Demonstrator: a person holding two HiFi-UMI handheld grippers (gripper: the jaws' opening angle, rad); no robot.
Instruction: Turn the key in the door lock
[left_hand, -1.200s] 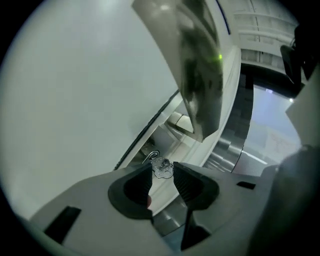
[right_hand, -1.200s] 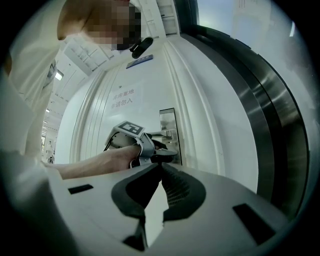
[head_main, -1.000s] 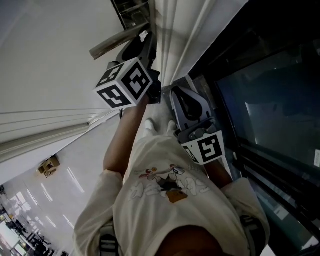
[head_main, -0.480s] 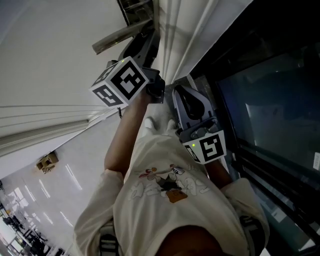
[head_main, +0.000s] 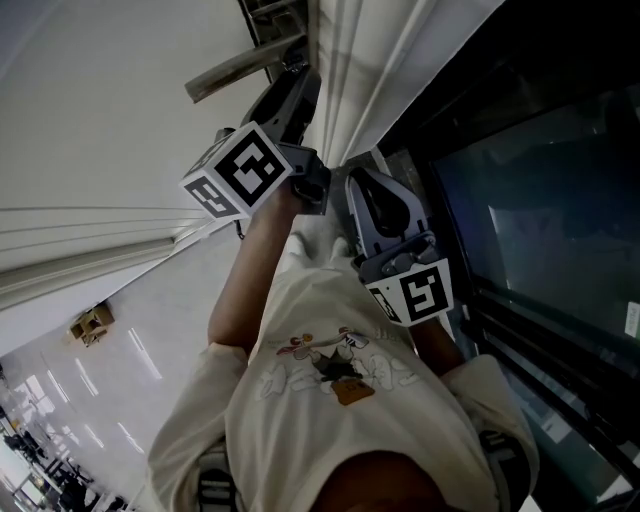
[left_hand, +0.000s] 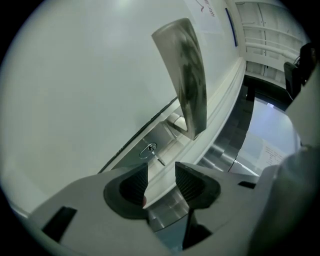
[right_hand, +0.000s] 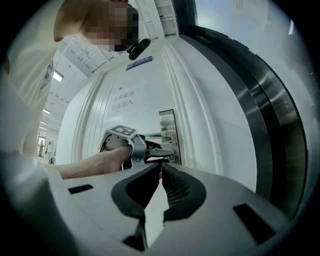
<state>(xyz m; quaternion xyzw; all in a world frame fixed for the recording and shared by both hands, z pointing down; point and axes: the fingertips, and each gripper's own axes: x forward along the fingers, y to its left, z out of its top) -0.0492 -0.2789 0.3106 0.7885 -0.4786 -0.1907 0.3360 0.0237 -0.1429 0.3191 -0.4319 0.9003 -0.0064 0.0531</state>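
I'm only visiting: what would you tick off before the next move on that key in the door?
1. Key sits in the lock plate: ok.
2. Left gripper open, nothing between its jaws: ok.
3. Key lies ahead of the gap between those jaws: ok.
4. Pads on the key: not ok, they are short of it.
5. Door handle stands above the key, out of the way: ok.
6. Right gripper shut and empty, held back: ok.
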